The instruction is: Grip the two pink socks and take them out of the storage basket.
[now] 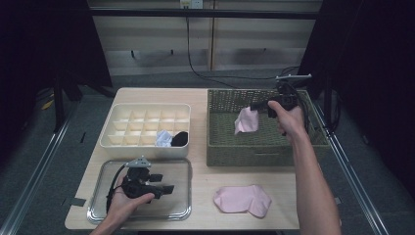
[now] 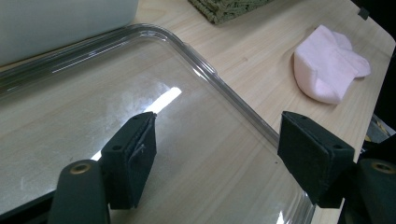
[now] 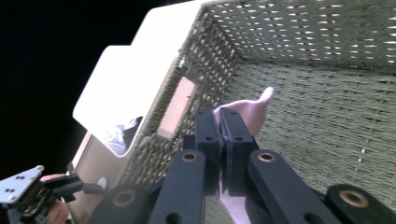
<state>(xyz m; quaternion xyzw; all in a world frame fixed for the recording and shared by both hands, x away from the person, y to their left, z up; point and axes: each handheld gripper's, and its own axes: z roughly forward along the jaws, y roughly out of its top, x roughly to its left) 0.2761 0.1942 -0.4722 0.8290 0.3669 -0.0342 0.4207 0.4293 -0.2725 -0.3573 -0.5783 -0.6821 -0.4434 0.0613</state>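
Observation:
My right gripper (image 1: pixel 255 106) is shut on a pink sock (image 1: pixel 246 120) and holds it up inside the green woven basket (image 1: pixel 254 152); the sock (image 3: pixel 250 114) hangs past the closed jaws in the right gripper view. A second pink sock (image 1: pixel 242 199) lies flat on the table's front right, also seen as the pink sock (image 2: pixel 329 65) in the left gripper view. My left gripper (image 1: pixel 166 185) rests open over the clear tray (image 1: pixel 105 213), jaws wide apart with nothing between them (image 2: pixel 217 156).
A cream divided organiser (image 1: pixel 117 139) stands at the back left, with a white-blue item (image 1: pixel 164 139) and a black item (image 1: pixel 180 138) in its front cells. The basket's walls are tall. Cables run behind the table.

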